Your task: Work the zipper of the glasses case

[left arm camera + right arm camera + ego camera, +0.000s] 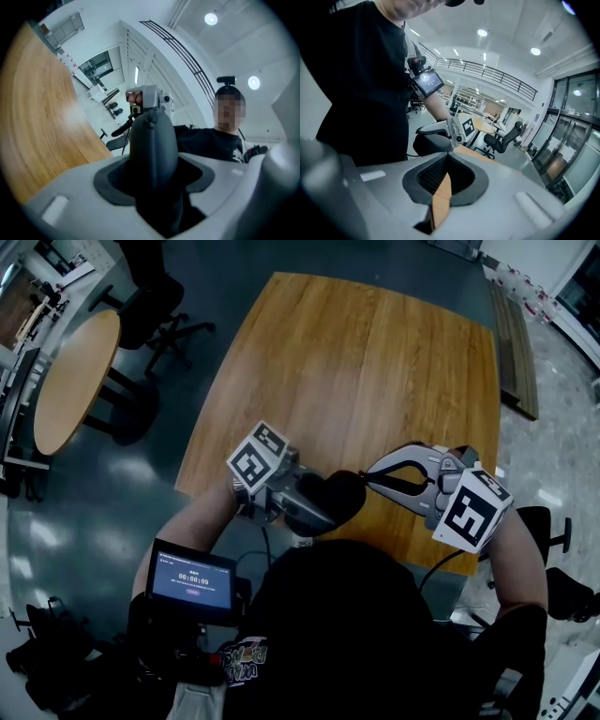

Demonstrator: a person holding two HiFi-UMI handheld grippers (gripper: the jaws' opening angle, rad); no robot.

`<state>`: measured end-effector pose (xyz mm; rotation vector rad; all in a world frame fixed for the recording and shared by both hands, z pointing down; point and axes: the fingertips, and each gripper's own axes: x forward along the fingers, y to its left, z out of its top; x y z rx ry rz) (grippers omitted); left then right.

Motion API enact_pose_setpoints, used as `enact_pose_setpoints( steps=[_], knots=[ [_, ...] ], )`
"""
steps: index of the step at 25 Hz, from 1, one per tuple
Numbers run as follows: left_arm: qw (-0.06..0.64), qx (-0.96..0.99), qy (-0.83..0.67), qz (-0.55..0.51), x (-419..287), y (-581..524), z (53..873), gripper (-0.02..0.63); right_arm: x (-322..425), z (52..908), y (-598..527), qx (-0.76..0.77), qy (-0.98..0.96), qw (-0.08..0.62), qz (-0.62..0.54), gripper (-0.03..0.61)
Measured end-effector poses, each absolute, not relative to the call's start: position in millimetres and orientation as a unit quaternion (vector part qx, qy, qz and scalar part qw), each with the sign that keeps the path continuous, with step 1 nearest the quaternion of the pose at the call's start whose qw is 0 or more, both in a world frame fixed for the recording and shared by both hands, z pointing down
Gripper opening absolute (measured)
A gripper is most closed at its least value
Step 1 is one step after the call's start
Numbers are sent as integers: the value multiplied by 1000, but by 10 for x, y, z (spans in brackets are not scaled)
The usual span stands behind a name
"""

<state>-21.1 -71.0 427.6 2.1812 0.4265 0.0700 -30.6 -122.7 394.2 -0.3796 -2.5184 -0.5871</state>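
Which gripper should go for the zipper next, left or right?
Right. The left gripper is clamped on the glasses case, steadying it; the right gripper is empty, jaws shut, its tips right beside the case.

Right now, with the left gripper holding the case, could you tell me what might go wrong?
1. The left gripper holds the glasses case in the air by the near edge of the table; a slip could drop it off the table.
2. The right gripper is shut and empty beside the case; it could nudge the case rather than catch the zipper.
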Motion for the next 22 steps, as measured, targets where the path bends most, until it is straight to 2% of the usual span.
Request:
enact_pose_setpoints(
  steps=[12, 22],
  knots=[
    [459, 872, 114, -123, -368, -1161, 4056, 258, -260, 3889, -1348, -66, -952, 217, -204, 5],
    [437, 859, 31, -263, -493, -1602, 3785, 258, -314, 3919, -1316, -26, -955, 209, -208, 5]
  ],
)
